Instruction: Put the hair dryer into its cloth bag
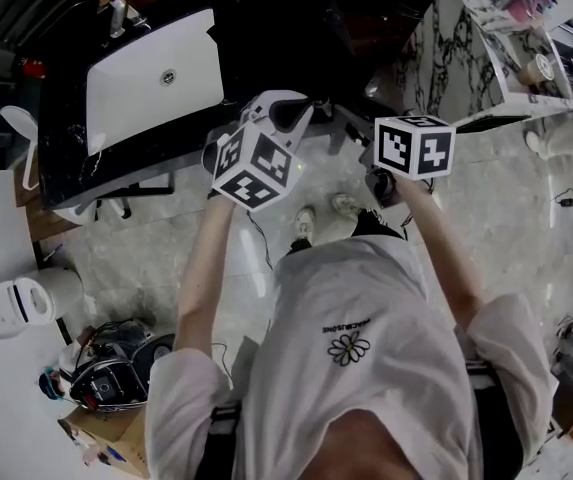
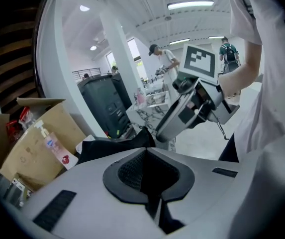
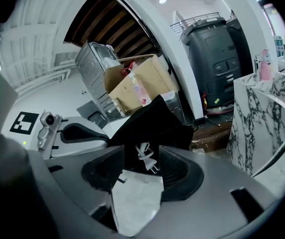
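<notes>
Left gripper (image 2: 145, 153) clenched, jaws together on a fold of the black cloth bag (image 2: 113, 146), which bunches just past the jaw tips at centre of the left gripper view; right gripper (image 3: 142, 153) released, jaws wide apart, pads touching nothing. White plug (image 3: 147, 161) on a short loop of cord dangles in the gap between the right jaws, just below the bag's lower edge at centre of the right gripper view. Hair dryer body not visible in any view; likely already inside the bag with only the cord end hanging out, but can't confirm. Step in hand looks like the tail end of bagging: bag held up by left, right lined up on the loose plug. Next move calls for right to close on the plug or cord and push it up into the bag mouth while left keeps the opening steady. Cardboard box (image 3: 132, 88) behind at upper centre, marble counter (image 3: 261, 118) at right
</notes>
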{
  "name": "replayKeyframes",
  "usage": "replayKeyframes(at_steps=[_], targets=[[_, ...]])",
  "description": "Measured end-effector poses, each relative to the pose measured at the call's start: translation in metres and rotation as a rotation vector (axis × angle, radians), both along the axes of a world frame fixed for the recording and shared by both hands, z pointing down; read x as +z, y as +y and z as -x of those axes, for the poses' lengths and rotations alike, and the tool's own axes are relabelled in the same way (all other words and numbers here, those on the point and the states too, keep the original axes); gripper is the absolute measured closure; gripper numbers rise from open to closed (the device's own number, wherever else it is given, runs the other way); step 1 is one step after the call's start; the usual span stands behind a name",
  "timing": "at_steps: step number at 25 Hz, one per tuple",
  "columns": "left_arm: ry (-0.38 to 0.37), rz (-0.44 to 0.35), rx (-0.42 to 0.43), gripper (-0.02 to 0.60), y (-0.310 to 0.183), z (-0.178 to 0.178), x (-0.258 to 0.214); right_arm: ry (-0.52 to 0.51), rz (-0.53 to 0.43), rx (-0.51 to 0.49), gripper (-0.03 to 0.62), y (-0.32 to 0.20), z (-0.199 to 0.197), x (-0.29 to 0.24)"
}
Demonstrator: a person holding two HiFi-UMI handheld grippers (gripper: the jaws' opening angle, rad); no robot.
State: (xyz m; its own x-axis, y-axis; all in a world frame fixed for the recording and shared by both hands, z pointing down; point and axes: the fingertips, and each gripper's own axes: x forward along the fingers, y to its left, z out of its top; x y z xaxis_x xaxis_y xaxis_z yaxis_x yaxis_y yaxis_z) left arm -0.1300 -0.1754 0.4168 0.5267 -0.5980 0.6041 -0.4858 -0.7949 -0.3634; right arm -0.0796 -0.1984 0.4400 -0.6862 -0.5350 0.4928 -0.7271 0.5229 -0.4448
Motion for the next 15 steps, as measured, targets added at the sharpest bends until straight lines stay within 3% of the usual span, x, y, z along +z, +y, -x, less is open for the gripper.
replayKeyframes(at_steps=[15], targets=[[0.016, 0.170, -0.013, 0.565, 0.009, -0.018, 0.070, 0.071, -0.043, 0.021, 0.430, 0.005, -0.022, 0.009]])
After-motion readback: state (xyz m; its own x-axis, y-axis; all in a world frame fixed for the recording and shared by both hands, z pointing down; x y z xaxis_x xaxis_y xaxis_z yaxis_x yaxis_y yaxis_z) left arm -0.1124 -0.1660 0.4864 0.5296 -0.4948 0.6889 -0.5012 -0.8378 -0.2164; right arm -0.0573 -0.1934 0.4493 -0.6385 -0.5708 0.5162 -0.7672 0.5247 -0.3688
